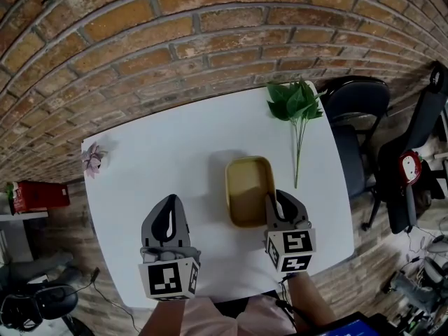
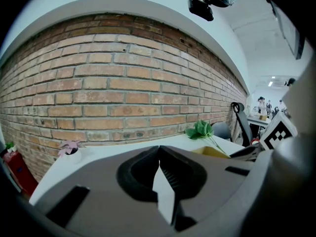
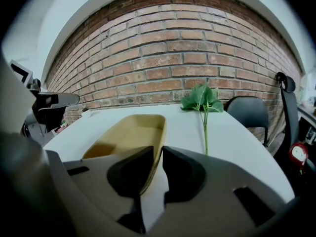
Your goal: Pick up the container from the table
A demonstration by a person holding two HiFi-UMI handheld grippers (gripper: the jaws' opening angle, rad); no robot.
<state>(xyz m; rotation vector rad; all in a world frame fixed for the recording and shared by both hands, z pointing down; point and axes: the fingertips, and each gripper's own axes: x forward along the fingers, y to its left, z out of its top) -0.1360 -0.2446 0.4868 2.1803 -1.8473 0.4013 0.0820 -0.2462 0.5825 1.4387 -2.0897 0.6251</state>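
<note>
A shallow yellow container [image 1: 248, 187] lies on the white table [image 1: 168, 152], near its front edge. My right gripper [image 1: 275, 196] is at the container's near right corner. In the right gripper view the container [image 3: 128, 132] has its right wall between the jaws of the right gripper [image 3: 157, 149], one jaw inside the rim and one outside, pressed to the wall. My left gripper [image 1: 168, 200] hovers over bare table to the container's left, and the left gripper view shows the left gripper [image 2: 159, 148] with its tips together and nothing held.
A green leafy stem [image 1: 295, 110] lies right of and beyond the container. A small pink flower [image 1: 92, 158] sits at the table's left edge. Dark chairs [image 1: 357, 103] stand to the right, a brick wall runs behind, and a red object [image 1: 38, 196] is on the left.
</note>
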